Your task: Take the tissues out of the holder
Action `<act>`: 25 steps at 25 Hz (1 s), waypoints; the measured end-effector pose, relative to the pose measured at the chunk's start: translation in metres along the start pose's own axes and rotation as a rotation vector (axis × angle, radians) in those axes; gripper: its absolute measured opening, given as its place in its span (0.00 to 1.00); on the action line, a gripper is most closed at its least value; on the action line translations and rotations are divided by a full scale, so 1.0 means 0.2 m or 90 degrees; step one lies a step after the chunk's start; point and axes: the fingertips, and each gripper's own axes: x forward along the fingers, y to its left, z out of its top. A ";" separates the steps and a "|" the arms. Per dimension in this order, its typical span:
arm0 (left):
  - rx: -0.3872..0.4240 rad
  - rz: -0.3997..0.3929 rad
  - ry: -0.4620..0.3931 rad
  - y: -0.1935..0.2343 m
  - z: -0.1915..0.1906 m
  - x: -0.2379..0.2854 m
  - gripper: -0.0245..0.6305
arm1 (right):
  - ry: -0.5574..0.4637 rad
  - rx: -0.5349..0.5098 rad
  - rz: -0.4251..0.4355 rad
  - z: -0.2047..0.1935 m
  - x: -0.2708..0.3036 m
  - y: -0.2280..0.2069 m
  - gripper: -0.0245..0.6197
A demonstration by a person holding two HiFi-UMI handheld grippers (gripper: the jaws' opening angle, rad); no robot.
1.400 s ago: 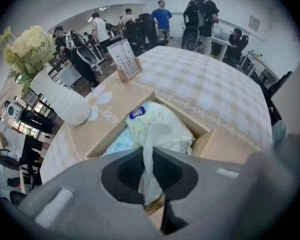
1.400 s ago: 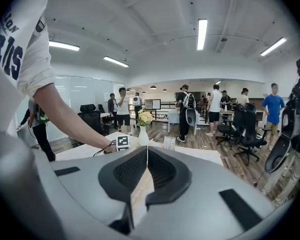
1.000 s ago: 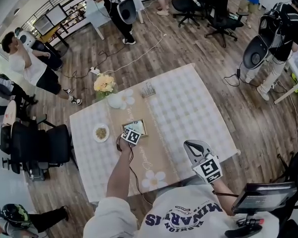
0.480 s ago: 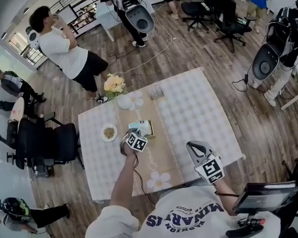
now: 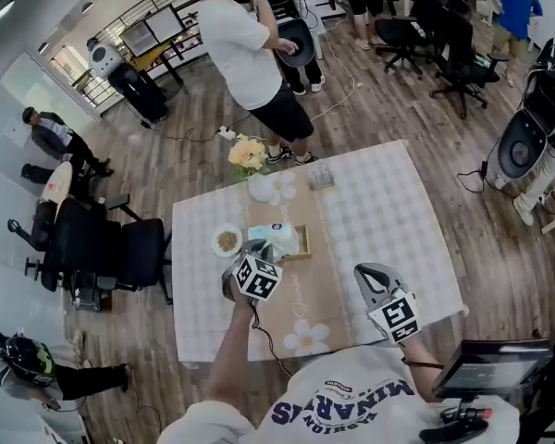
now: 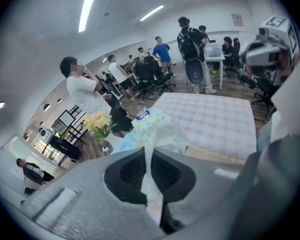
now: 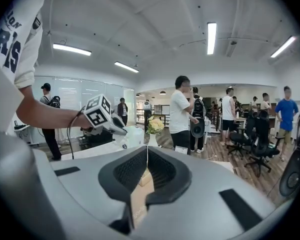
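**Between the left jaws: tissues pinched tight**

The left gripper [image 6: 151,156] is clamped on a white fold of the tissue pack [image 6: 157,126]. The pack hangs off its tips, over the wooden holder [image 5: 304,244] mid-table [image 5: 388,202]. The right gripper [image 7: 146,160] is closed on nothing, by the table's near edge.

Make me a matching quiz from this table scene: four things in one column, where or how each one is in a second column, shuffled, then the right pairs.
1. tissue pack
2. yellow flowers
3. small dish
4. right gripper

A. jaws together, nothing held
B. on the tablecloth beside the wooden holder
C. pinched in the left gripper
D. in a white vase at the table's far edge

Pairs: 1-C, 2-D, 3-B, 4-A
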 end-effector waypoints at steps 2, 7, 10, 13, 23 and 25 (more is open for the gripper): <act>-0.010 0.008 -0.022 0.01 0.07 -0.18 0.05 | -0.007 -0.005 0.008 0.01 0.01 0.02 0.05; -0.008 0.037 -0.050 0.04 0.17 -0.44 0.05 | -0.020 -0.011 0.025 0.08 0.05 0.06 0.05; -0.016 0.042 -0.051 0.03 0.14 -0.48 0.05 | -0.027 -0.021 0.038 0.12 0.06 0.11 0.05; -0.021 0.045 -0.052 0.02 0.12 -0.49 0.05 | -0.029 -0.034 0.046 0.12 0.08 0.13 0.05; -0.024 0.039 -0.056 -0.01 0.13 -0.48 0.05 | -0.024 -0.029 0.029 0.08 0.03 0.08 0.05; -0.024 0.037 -0.055 -0.01 0.12 -0.48 0.05 | -0.025 -0.028 0.025 0.09 0.03 0.08 0.05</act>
